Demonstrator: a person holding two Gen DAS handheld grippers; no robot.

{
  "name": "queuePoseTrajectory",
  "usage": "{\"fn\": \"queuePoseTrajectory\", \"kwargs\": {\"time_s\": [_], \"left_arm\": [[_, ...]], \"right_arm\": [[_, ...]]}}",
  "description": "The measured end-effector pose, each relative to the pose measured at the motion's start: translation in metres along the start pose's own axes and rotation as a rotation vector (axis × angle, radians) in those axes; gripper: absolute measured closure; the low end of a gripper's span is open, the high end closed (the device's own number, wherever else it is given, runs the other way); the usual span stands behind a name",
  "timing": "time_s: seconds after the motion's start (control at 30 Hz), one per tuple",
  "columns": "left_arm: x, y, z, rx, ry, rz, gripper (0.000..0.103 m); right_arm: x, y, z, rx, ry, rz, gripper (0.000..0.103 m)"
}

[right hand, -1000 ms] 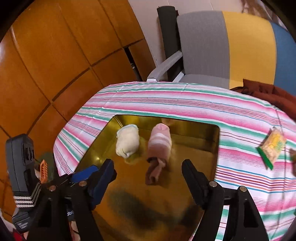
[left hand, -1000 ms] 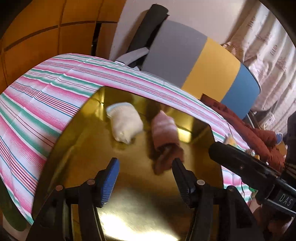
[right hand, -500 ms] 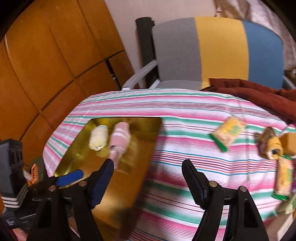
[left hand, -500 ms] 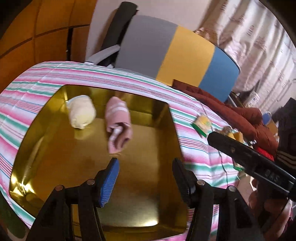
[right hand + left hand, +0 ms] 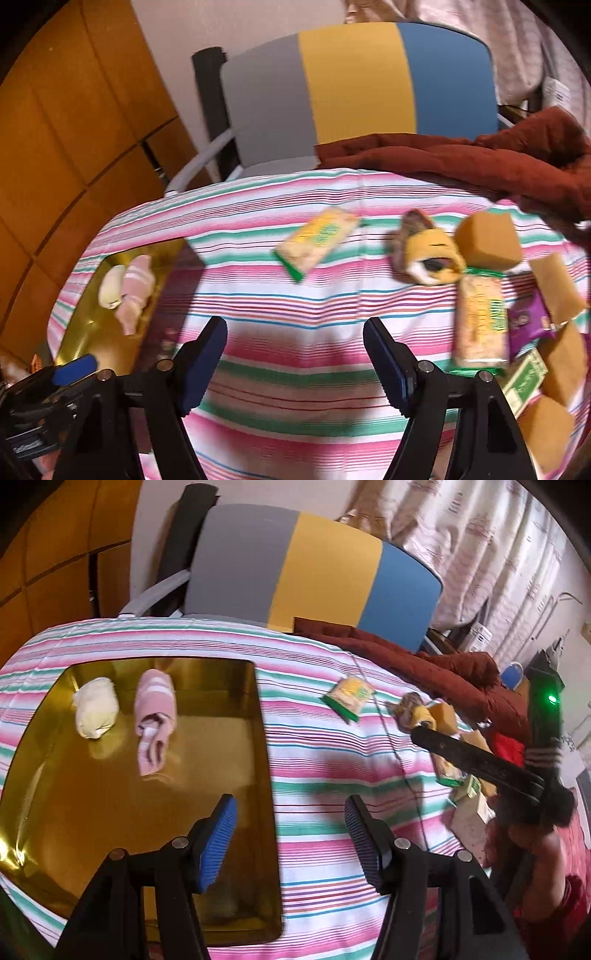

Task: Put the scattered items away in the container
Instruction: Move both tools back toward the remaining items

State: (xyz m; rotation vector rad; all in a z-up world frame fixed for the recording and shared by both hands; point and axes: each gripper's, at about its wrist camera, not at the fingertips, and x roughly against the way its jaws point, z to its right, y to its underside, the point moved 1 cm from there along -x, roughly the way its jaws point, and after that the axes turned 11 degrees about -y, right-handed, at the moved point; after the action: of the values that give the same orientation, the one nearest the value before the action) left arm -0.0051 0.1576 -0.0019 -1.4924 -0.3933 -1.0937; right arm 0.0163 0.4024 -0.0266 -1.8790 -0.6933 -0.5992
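On striped cloth, far left: gold tray (image 5: 264, 738), cream roll (image 5: 95, 707) and pink sock (image 5: 153, 716) inside.
Left gripper (image 5: 290, 834): wide open, empty, over tray's right rim.
Mid cloth: snack packet (image 5: 317, 243), flat, light, probably crinkly and slick; best pinched across narrow width.
Right gripper (image 5: 295, 363): wide open, empty, above bare cloth.
Right: yellow sock bundle (image 5: 428, 254), sponge block (image 5: 487, 240), soft; squeeze at middle.
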Motion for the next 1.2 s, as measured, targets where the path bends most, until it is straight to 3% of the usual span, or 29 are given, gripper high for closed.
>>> {"fn": "queuePoseTrajectory", "kwargs": {"time_s": [0.23,0.43,0.77,0.83,0.9,1.0,1.2], "left_arm": [[0.002,0.005,0.027,-0.066,0.038,0.003,0.042],[-0.003,0.008,0.038,-0.1,0.014,-0.017,0.042],[-0.016,0.002,0.064,-0.124,0.021,-0.029,0.042],[-0.018,0.0,0.069,-0.136,0.007,-0.019,0.042],[-0.022,-0.002,0.075,-0.147,0.001,-0.02,0.042],[-0.03,-0.008,0.084,-0.159,-0.01,-0.023,0.042],[-0.053,-0.024,0.096,-0.151,-0.021,-0.049,0.042]], "right_arm": [[-0.012,-0.029,0.046,0.051,0.159,-0.012,0.025],[-0.023,-0.04,0.079,0.05,0.181,-0.026,0.025],[-0.047,-0.047,0.097,-0.008,0.133,-0.065,0.025],[-0.052,-0.047,0.097,-0.005,0.142,-0.094,0.03],[-0.056,-0.046,0.101,-0.015,0.154,-0.112,0.044],[-0.057,-0.045,0.108,-0.042,0.153,-0.124,0.058],[-0.053,-0.042,0.108,-0.046,0.16,-0.114,0.066]]}}
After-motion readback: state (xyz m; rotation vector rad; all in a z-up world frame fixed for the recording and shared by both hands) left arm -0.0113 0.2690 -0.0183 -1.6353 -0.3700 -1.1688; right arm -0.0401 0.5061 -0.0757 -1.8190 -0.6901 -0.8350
